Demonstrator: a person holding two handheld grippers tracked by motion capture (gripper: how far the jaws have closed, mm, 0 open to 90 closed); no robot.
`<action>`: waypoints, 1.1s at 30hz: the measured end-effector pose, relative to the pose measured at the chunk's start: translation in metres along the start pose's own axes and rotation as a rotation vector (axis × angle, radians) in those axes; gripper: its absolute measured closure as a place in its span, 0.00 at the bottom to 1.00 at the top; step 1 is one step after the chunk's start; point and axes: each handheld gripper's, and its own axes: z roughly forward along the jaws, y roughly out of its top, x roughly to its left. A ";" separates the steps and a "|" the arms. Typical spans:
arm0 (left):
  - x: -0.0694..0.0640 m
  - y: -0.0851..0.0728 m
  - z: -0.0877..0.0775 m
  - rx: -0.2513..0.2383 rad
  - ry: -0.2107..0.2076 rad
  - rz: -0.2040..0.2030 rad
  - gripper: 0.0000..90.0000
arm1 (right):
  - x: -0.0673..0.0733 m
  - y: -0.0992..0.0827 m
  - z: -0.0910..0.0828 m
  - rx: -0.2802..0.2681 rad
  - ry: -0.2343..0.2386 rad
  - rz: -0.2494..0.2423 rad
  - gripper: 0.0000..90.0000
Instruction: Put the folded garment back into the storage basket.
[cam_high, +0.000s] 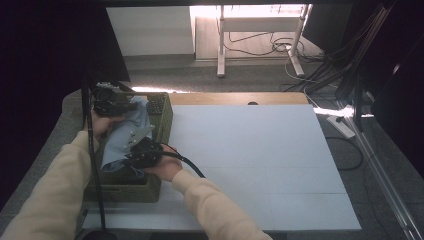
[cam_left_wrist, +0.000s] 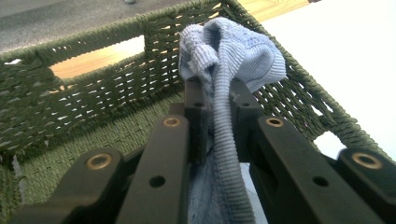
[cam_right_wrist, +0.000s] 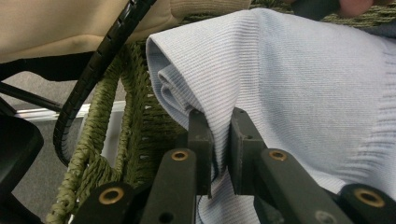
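Observation:
A light blue knitted garment (cam_high: 129, 131) hangs over the green woven basket (cam_high: 165, 125) at the table's left edge. My left gripper (cam_high: 131, 106), at the basket's far end, is shut on a bunched ribbed edge of the garment (cam_left_wrist: 224, 70); the basket wall (cam_left_wrist: 112, 93) shows behind it. My right gripper (cam_high: 126, 159), nearer the person, is shut on a folded part of the garment (cam_right_wrist: 280, 84), with the basket's rim (cam_right_wrist: 135, 135) beside its jaws. The cloth stretches between the two grippers above the basket's inside.
A large white board (cam_high: 260, 160) covers the table to the right of the basket. A black pole (cam_high: 95, 165) stands close by the left forearm. Desk legs (cam_high: 221, 45) and cables (cam_high: 320, 70) lie on the floor beyond the table.

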 end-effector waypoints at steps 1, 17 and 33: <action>0.000 0.000 0.001 0.001 -0.002 -0.005 0.89 | 0.000 0.000 0.000 -0.004 -0.001 0.004 0.90; 0.001 0.000 0.011 0.015 0.033 -0.027 0.55 | 0.000 0.002 0.005 0.038 -0.029 0.010 0.81; -0.004 0.000 -0.002 0.018 0.011 -0.031 0.22 | -0.014 -0.010 -0.037 -0.090 -0.071 0.098 0.49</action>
